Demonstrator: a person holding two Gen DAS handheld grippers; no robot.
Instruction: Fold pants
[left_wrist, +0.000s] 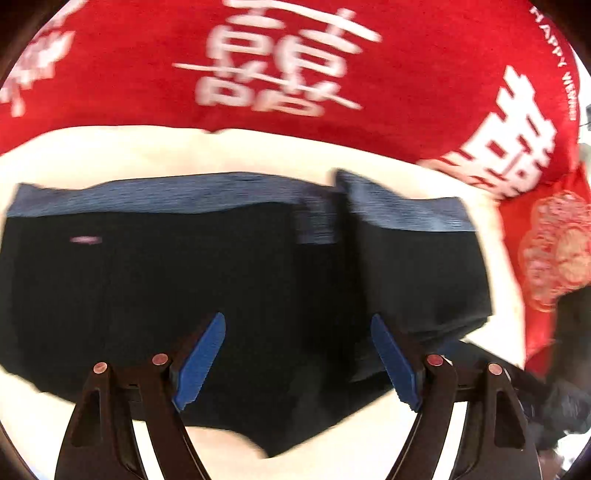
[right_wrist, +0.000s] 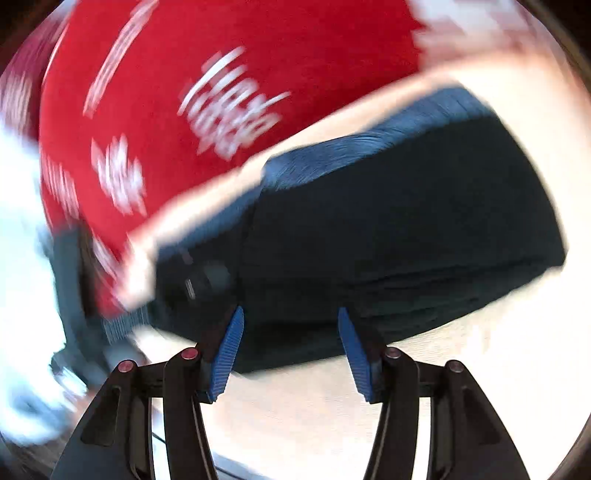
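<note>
Dark pants with a blue-grey waistband lie folded on the white surface, near its far edge by a red printed cloth. Left gripper released, empty above them. Right gripper likewise spread, grasping nothing.

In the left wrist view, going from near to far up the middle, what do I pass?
Open left tool → black pants → their blue-grey waistband → a strip of white surface → red cloth with white characters.
</note>
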